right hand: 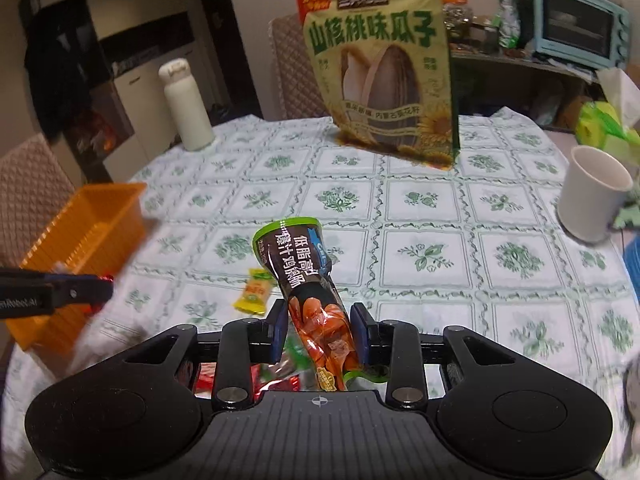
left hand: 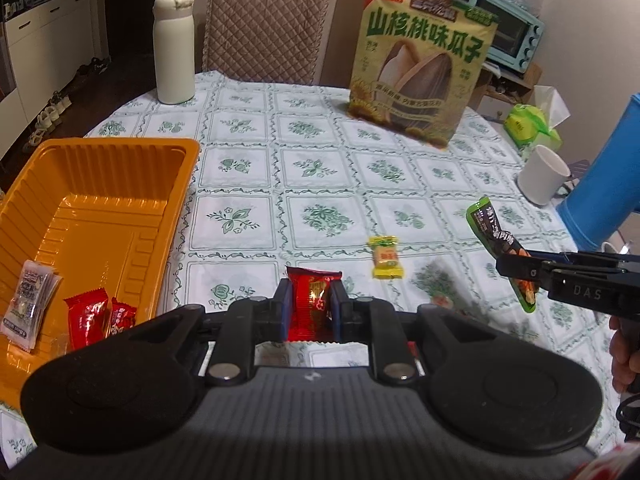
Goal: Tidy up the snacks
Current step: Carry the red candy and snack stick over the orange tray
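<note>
While both grippers are up off the table (left hand: 320, 184), each one's got a snack pinched. Left gripper (left hand: 311, 306) has its jaws squeezed tight on a red candy packet (left hand: 312, 300), standing upright between the pads. Right gripper (right hand: 319, 330) has its jaws narrow around a green-and-brown sausage packet (right hand: 308, 280), which tilts up and to the left, past the fingertips. Orange tray (left hand: 120, 184) sits at the left of the table with 2 red candies (left hand: 90, 316) and some clear sachets (left hand: 30, 304) leaning at its near end. 1 yellow candy (left hand: 385, 258) is lying loose on the tablecloth, between the 2 grippers. Further back there's a big sunflower seed bag (left hand: 420, 64) standing up, a white bottle (left hand: 174, 48) and a white mug (right hand: 596, 194) off to the right.
</note>
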`<state>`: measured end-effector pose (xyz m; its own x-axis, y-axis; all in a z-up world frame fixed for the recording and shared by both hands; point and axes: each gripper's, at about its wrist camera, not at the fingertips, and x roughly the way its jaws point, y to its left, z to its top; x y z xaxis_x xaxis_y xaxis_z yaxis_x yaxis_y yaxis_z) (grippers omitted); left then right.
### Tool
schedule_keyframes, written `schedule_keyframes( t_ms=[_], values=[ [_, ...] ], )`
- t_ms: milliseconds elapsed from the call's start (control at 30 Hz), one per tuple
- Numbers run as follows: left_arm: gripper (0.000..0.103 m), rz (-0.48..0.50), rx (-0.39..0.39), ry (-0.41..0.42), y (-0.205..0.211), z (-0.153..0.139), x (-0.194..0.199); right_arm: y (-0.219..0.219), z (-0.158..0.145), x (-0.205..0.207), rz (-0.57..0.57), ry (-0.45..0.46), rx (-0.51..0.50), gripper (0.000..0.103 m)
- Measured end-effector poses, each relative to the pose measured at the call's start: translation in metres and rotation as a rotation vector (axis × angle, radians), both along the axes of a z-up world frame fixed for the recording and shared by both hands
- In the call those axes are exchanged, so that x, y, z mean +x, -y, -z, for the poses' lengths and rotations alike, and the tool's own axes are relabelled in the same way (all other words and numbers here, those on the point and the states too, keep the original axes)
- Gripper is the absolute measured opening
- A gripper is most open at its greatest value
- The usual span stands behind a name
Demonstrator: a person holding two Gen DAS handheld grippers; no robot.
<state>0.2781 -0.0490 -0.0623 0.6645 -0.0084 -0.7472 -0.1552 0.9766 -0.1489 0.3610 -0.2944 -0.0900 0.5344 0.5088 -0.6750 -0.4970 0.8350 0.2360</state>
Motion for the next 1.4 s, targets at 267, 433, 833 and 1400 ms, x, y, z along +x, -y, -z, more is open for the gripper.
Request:
schedule_keyframes(
  t_ms=[267,433,833,1400],
  values=[
    [0.018,0.013,-0.02,0.019,-0.001,-0.017,-0.036,0.0,-0.021,-0.039,0.011,-0.038,0.084,0.034],
    [0.018,0.013,-0.029,0.029,-0.006,-0.025,-0.062,-0.011,-0.031,-0.066,-0.011,-0.051,0.111,0.034],
    [0.018,-0.016,-0.042,0.041,-0.044,-0.039,-0.118,-0.064,-0.044,-0.125,-0.098,-0.136,0.199,0.034],
    [0.018,-0.099,-0.004,0.072,-0.149,-0.048,-0.149,-0.18,-0.046,-0.151,-0.156,-0.244,0.287,0.034]
  ],
)
